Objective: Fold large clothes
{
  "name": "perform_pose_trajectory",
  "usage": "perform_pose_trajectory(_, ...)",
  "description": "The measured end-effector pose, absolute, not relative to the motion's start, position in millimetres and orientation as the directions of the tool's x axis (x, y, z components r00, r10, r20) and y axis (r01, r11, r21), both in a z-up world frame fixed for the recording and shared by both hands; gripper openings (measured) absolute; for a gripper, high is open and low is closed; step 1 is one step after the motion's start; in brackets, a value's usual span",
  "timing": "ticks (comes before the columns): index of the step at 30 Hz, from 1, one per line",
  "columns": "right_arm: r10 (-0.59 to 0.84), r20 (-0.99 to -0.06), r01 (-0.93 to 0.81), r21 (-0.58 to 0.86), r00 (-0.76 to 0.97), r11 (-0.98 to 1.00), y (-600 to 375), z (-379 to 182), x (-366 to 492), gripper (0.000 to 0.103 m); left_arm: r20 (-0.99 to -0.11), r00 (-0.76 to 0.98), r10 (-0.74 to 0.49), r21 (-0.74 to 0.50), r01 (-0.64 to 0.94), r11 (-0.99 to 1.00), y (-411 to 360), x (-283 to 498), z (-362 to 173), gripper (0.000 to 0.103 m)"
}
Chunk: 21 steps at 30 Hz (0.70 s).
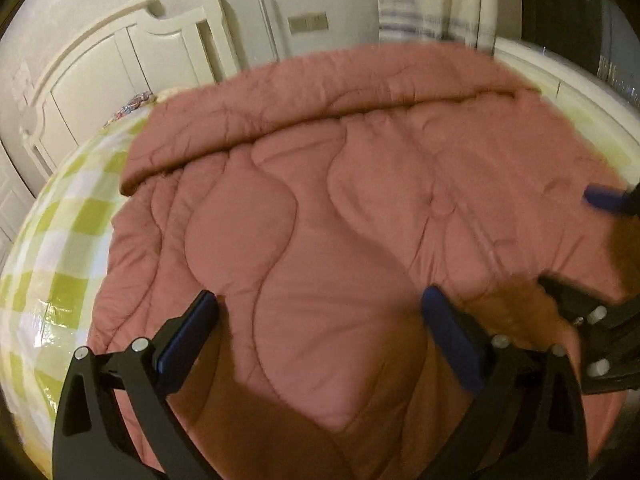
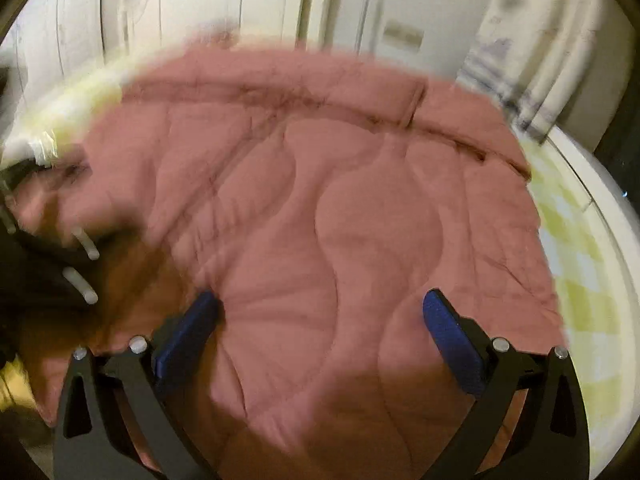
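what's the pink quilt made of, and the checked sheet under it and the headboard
Pink quilt: looks like soft matte fabric over padding; wavy stitched channels puff up between seams. Checked sheet: green and white woven-looking cloth, though a shiny glare patch suggests a glossy or plastic-covered surface; hard to tell. Headboard: seemingly cream-painted wood, with smooth panels, moulded edges and a turned post.

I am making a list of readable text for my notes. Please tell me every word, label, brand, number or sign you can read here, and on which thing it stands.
No text can be read in either view.
Pink quilt: plain, no label showing.
Green checked sheet: pattern only.
Wall plate: blurred, no readable marking.
Patterned curtain: motifs only, too blurred to tell more.
Left gripper and right gripper: no brand or number visible.
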State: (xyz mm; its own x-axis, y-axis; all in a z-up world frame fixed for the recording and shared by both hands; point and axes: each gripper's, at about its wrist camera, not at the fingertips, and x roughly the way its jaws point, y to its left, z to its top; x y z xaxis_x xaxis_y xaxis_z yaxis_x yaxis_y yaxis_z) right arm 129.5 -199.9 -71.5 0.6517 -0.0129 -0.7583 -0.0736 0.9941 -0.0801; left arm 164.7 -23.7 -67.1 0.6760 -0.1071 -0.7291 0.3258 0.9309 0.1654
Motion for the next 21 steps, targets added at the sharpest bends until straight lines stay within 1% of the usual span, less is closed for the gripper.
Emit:
perform_pose_trajectory(1, -0.002, -0.762, -0.070, -0.062, 0.647, 0.996, -203, -71, 130, 0.098, -0.733, 0.670, -0.119, 0.155, 0.334, 0.930, -20, 164, -62, 0.101)
perform_pose_trajectory(5, 0.020, -0.773, -0.077, -0.037, 0.634, 0.996, -207, -73, 132, 0.098, -0.769, 0.614, -0.180, 0.032, 0.318, 0.948, 4, 171, -53, 0.101)
perform_pose_trajectory(8, 0.003, -0.774, -0.065, -0.049, 0.633, 0.997, -212, -67, 128, 0.098, -0.755, 0.625, -0.200, -0.021, 0.281, 0.959, 26, 161, -41, 0.101)
perform_pose_trajectory(10, -0.035, -0.762, -0.017, -0.061, 0.646, 0.998, -228, -60, 119, 0.098, -0.744, 0.640, -0.192, -0.042, 0.242, 0.969, 53, 153, -31, 0.101)
perform_pose_trajectory(14, -0.095, -0.773, 0.120, -0.025, 0.627, 0.992, -278, -69, 101, 0.098, -0.764, 0.632, -0.127, -0.044, 0.146, 0.988, 105, 142, -41, 0.101)
perform_pose_trajectory(16, -0.055, -0.760, 0.129, 0.038, 0.647, 0.991, -294, -75, 90, 0.098, -0.736, 0.663, -0.137, -0.039, 0.161, 0.986, 119, 125, -46, 0.101)
perform_pose_trajectory(19, -0.091, -0.757, 0.138, -0.001, 0.647, 0.990, -287, -75, 88, 0.098, -0.722, 0.686, -0.091, 0.021, 0.154, 0.988, 118, 109, -48, 0.101)
perform_pose_trajectory(21, -0.128, -0.765, 0.169, -0.025, 0.632, 0.985, -278, -70, 89, 0.098, -0.728, 0.682, -0.072, 0.028, 0.135, 0.991, 110, 110, -45, 0.101)
